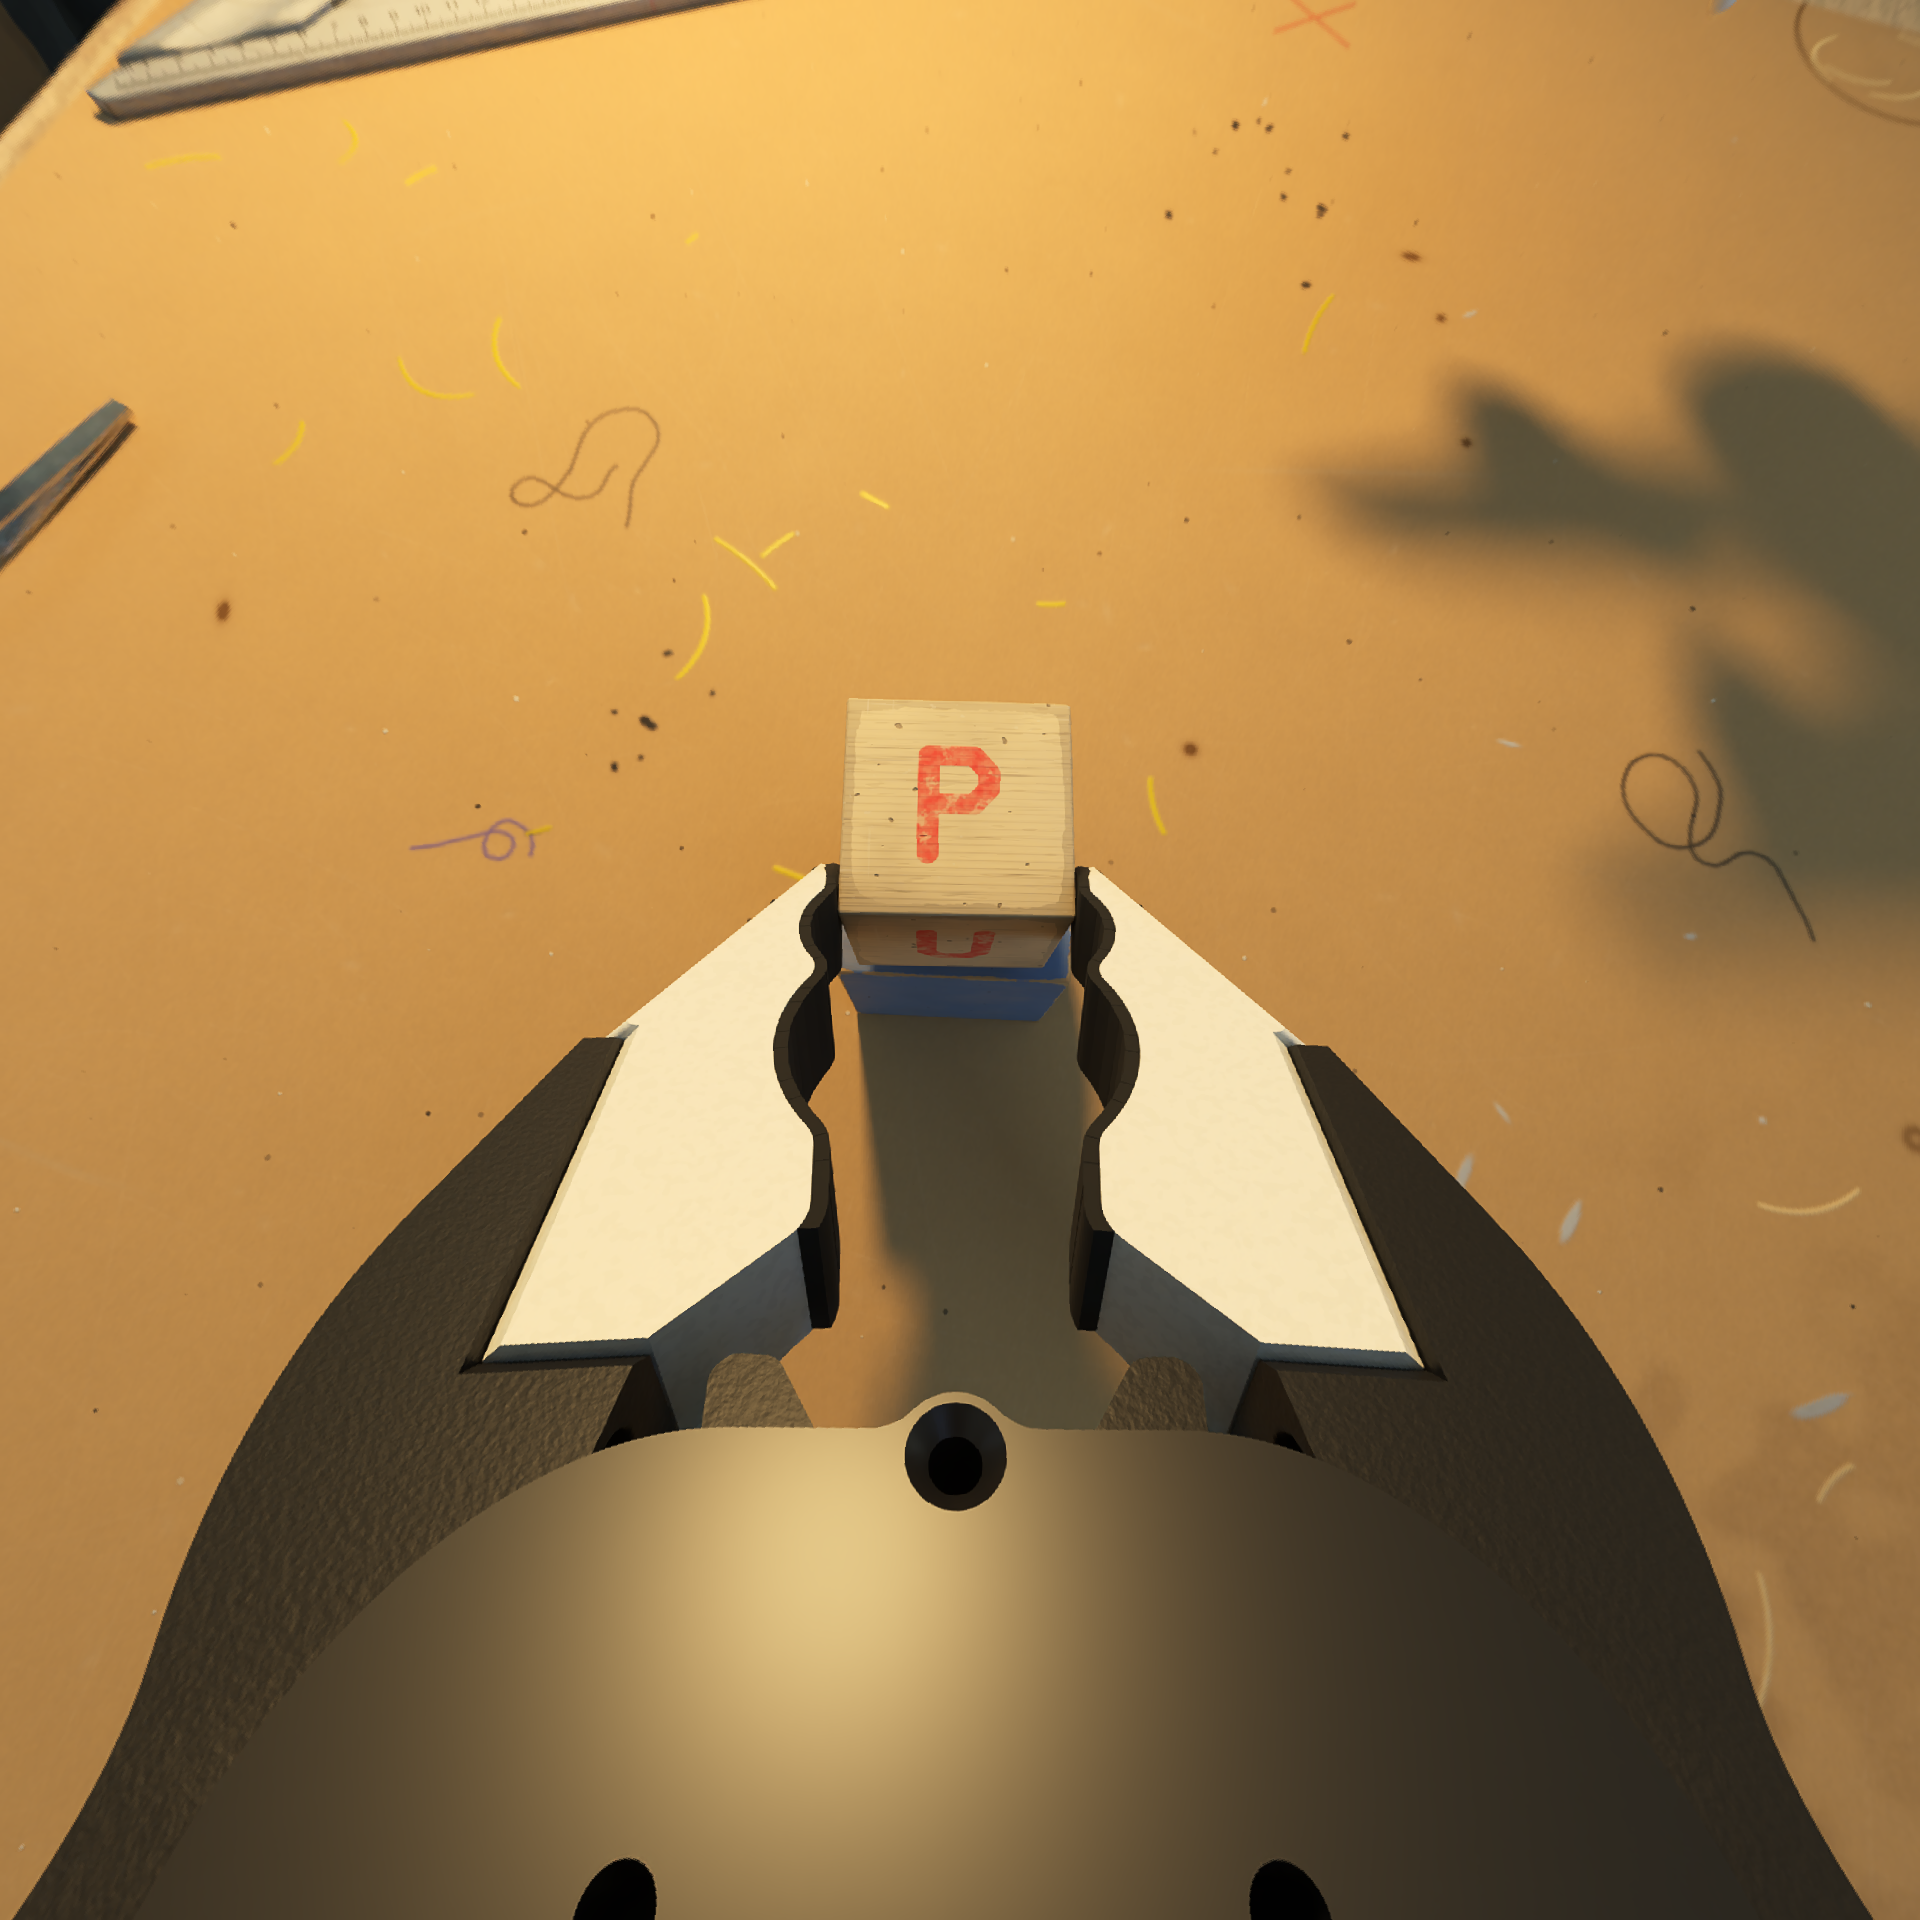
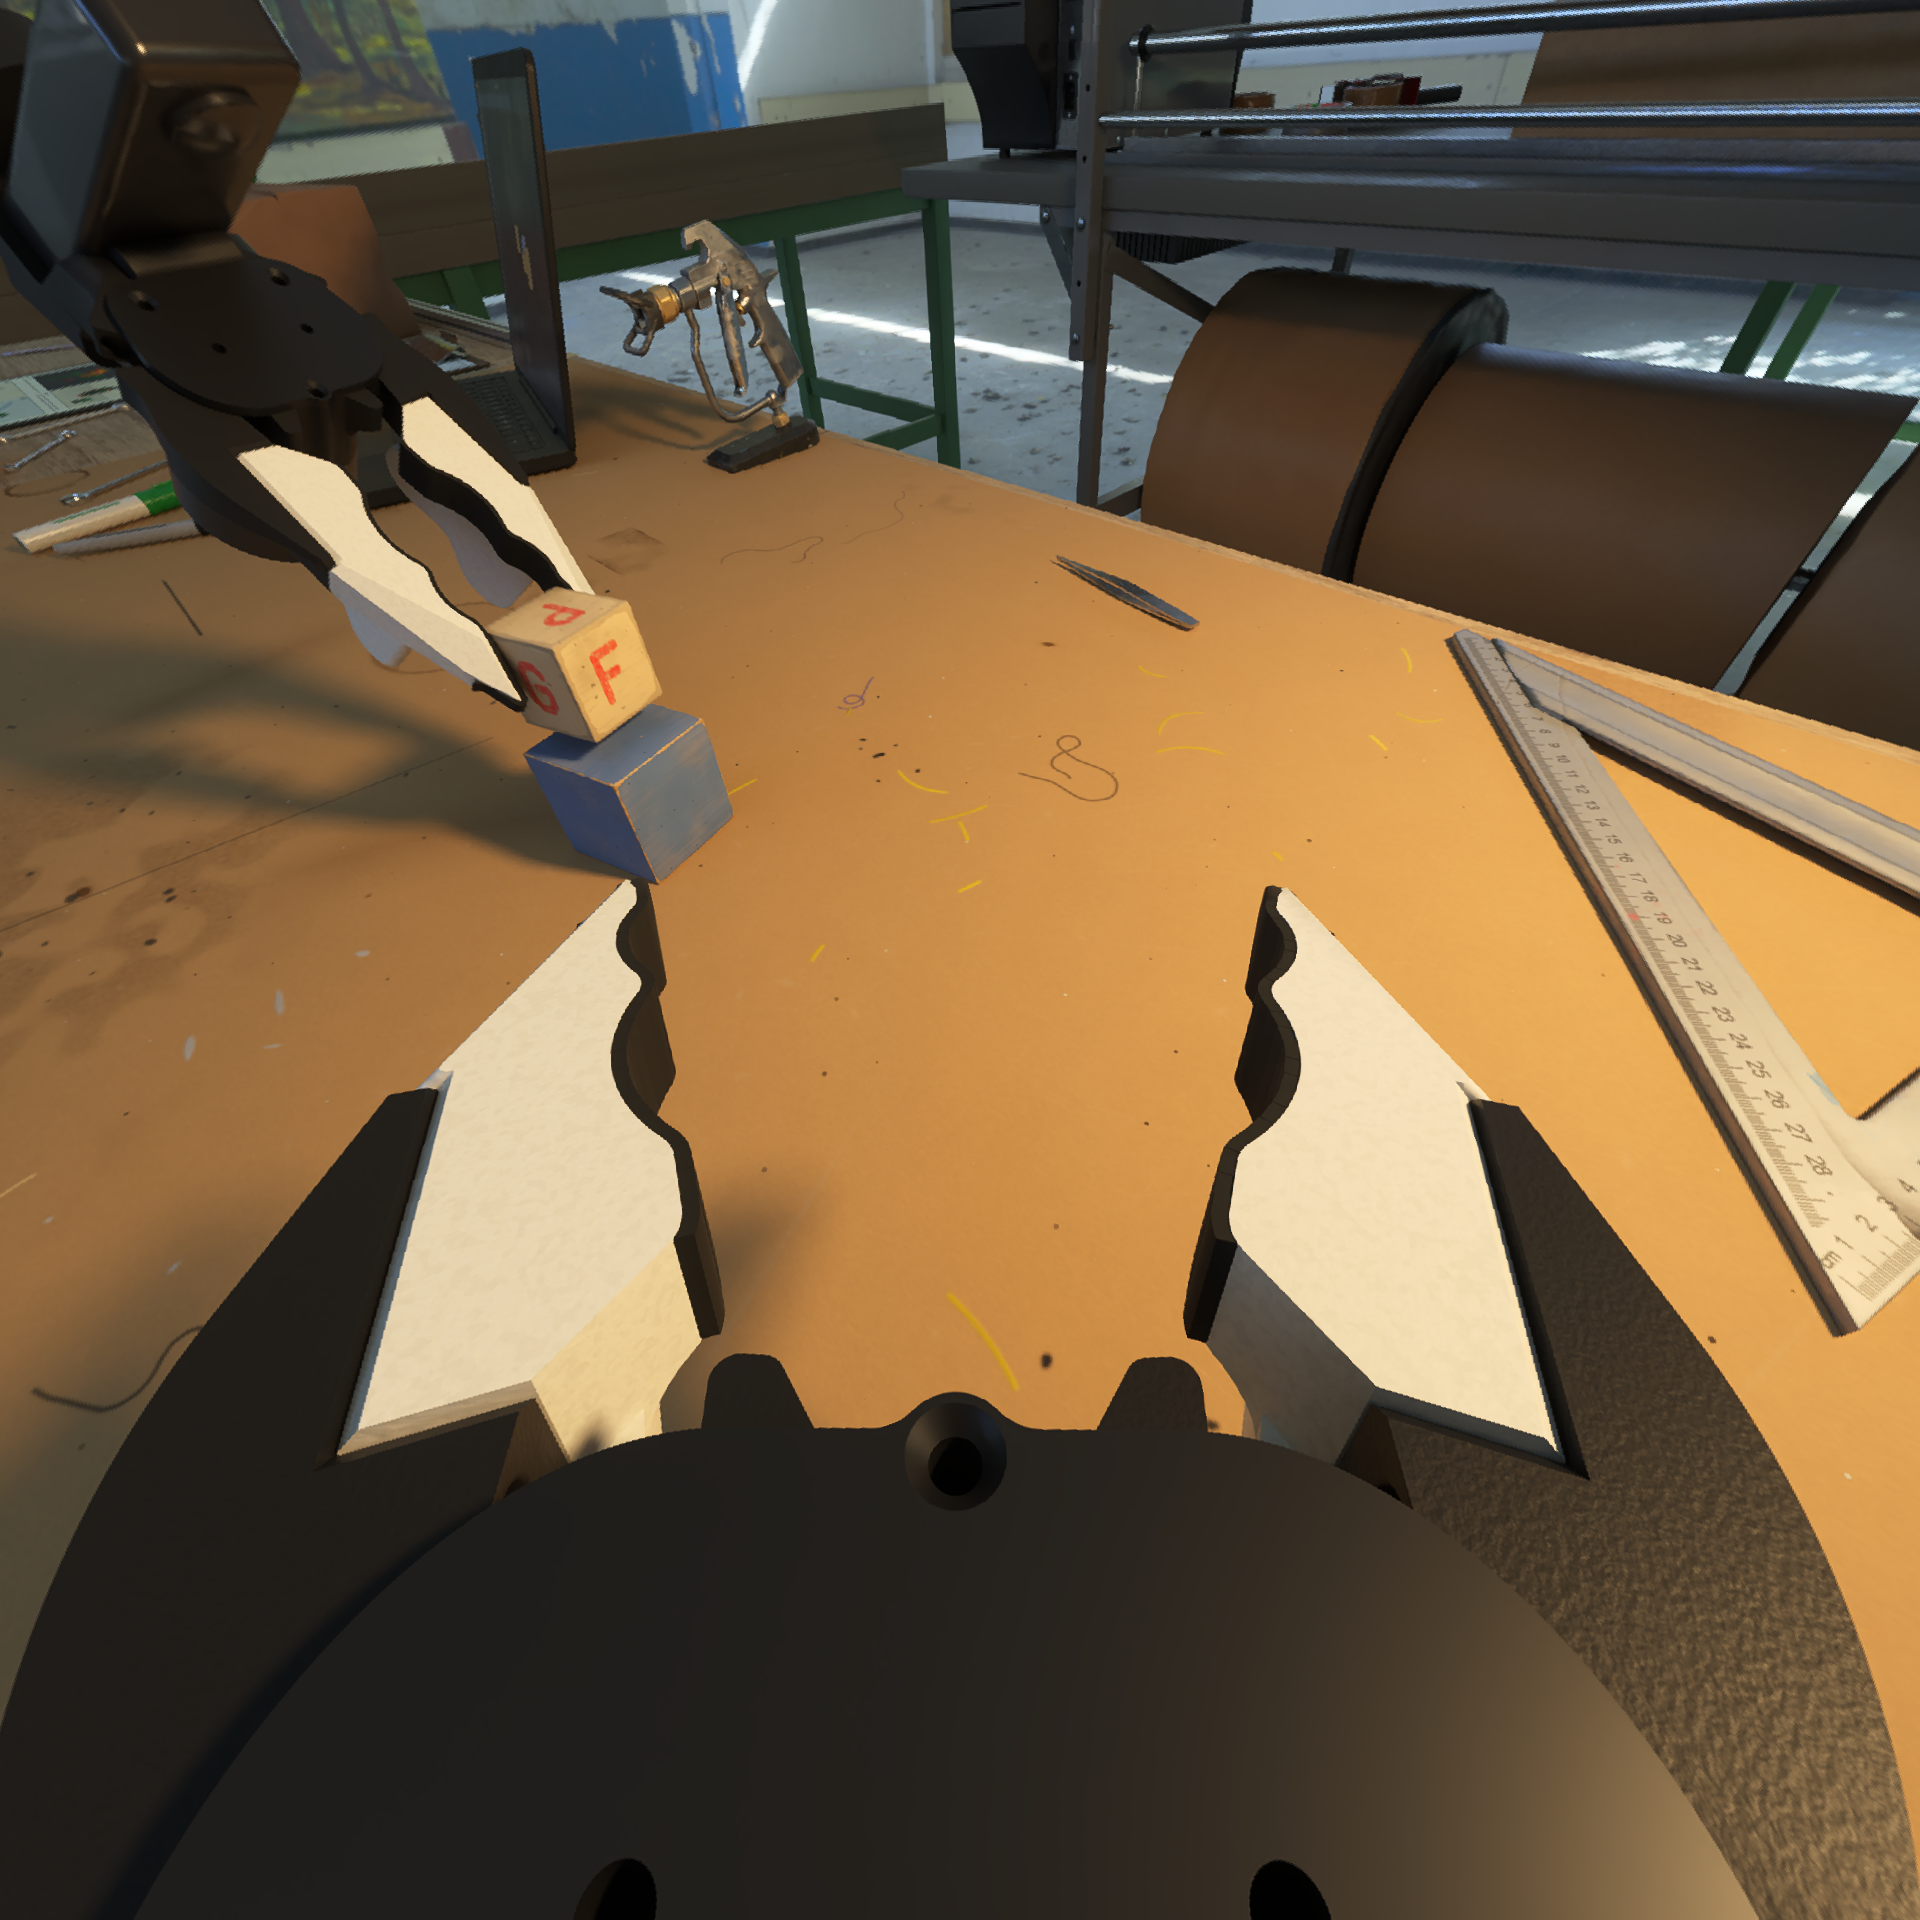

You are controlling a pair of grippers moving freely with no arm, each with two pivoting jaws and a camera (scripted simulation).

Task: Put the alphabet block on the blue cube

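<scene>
Left wrist view has the left gripper (image 1: pixel 956 894) dead centre, its two fingers pinching the alphabet block (image 1: pixel 956 810) by opposite side faces, right at the fingertips. A strip of the blue cube (image 1: pixel 954 992) peeks out directly underneath.

From the right wrist view (upper left of the frame) the block (image 2: pixel 577 665) looks tilted, its lower corner touching or just above the cube's (image 2: pixel 634 795) top. I can't tell whether there's real contact yet. The cube sits on the brown workbench (image 2: pixel 935 1039).

Handling-wise, my guess is that it's a small wooden block: light, rigid, nothing fragile. Flat sides make a side pinch the sensible hold, though the smooth faces and such a shallow tip grip could let it pivot (that tilt may be exactly that). I'd level it before letting go, or it may slide off an edge.

Right gripper (image 2: pixel 956 904) sits lower centre, fingers spread wide, holding nothing. A steel square (image 2: pixel 1683 935) lies at right.
</scene>
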